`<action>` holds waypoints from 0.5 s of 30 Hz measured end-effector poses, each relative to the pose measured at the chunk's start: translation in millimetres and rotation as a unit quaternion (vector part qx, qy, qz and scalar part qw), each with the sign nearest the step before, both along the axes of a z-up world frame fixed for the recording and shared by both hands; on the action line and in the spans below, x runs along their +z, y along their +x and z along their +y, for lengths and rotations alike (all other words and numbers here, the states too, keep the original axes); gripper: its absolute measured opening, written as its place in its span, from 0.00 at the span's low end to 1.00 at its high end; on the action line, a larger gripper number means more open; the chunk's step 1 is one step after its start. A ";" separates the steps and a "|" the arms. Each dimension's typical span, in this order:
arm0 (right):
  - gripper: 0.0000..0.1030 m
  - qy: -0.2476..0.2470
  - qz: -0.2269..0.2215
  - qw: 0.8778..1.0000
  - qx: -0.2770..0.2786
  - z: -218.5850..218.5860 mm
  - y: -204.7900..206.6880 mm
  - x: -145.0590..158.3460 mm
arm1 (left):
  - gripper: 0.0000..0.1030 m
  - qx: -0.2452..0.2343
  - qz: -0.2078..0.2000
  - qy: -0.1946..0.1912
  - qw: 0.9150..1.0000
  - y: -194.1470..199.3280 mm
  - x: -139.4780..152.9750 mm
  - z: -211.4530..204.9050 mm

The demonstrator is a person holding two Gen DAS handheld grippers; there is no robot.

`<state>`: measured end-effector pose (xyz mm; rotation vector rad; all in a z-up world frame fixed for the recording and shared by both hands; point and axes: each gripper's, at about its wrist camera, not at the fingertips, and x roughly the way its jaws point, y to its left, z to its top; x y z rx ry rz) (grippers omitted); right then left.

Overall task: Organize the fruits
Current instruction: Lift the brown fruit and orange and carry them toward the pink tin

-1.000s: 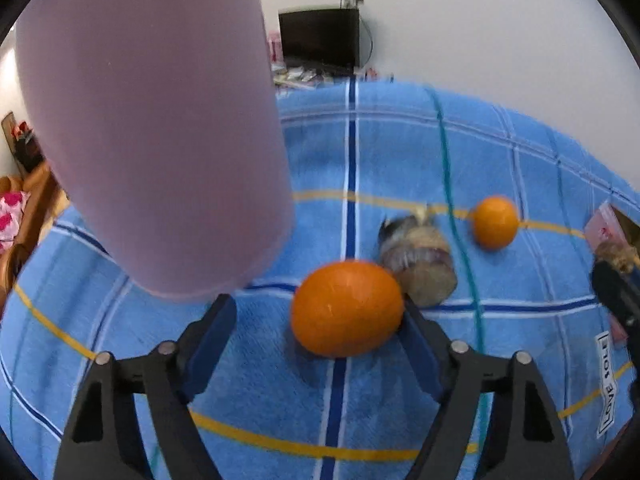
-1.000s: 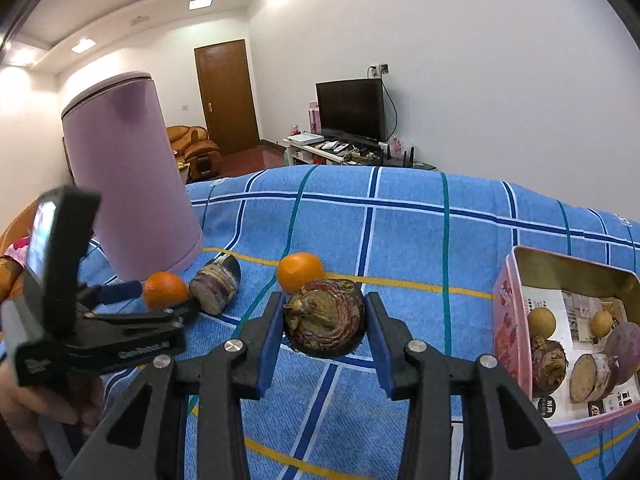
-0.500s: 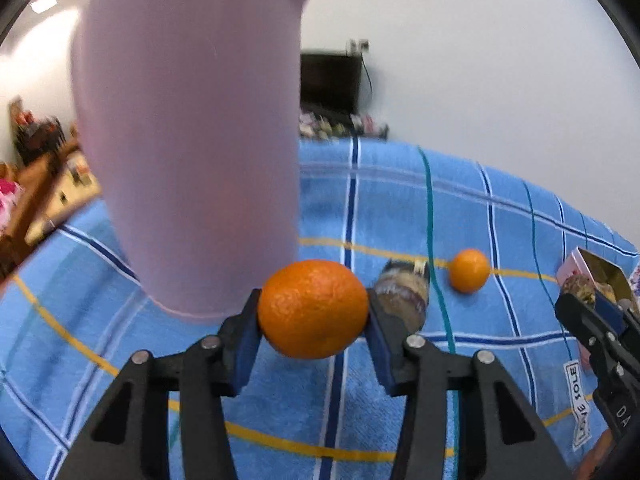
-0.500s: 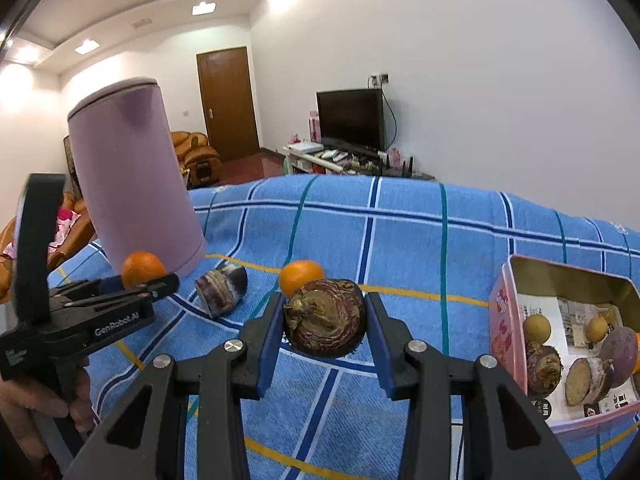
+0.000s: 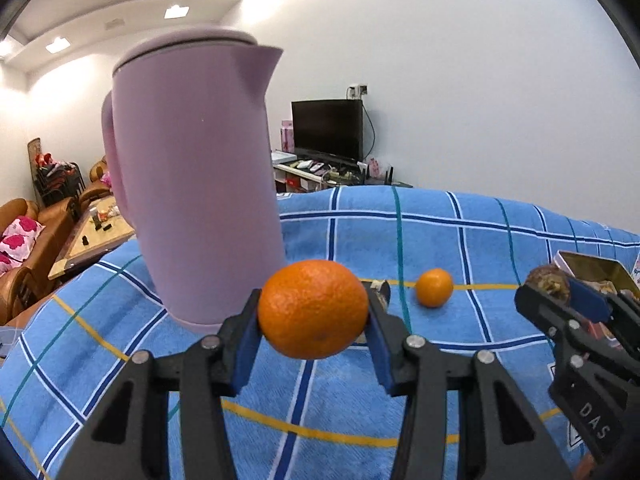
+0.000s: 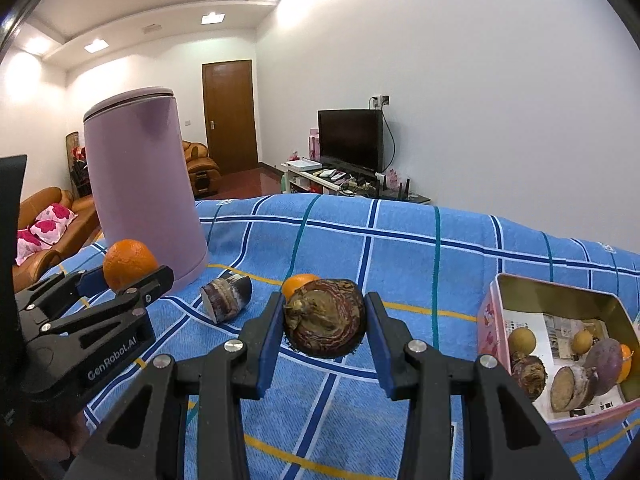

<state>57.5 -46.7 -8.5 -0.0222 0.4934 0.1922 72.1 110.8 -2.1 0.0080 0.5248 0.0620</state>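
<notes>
Now both grippers carry fruit above the blue cloth
Left gripper pinches a firm, light orange across its middle; right gripper clamps a rough brown fruit, tin near, squeeze gently

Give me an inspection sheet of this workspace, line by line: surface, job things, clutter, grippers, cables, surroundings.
Surface: blue plaid cloth.
Job's things: large orange and brown root held off the cloth; small orange and cut root piece lying loose; pink tin open, partly filled.
Clutter: purple kettle, upright.
Grippers: left gripper shut on large orange; right gripper shut on brown root.
Cables: TV lead only.
Surroundings: TV, door, sofa.
</notes>
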 end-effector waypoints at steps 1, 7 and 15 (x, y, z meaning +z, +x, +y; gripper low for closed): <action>0.41 -0.002 -0.001 1.000 0.000 0.3 -1.2 0.3 | 0.48 0.000 -0.001 0.002 1.000 -3.0 0.7 -2.4; 0.41 -0.003 -0.002 1.000 -0.002 -5.1 -8.0 0.4 | 0.48 0.001 -0.007 0.016 1.000 -13.6 -0.2 -15.6; 0.41 -0.007 -0.004 1.000 -0.011 -18.1 -18.8 1.4 | 0.48 -0.006 -0.010 0.025 1.000 -23.1 -1.1 -32.9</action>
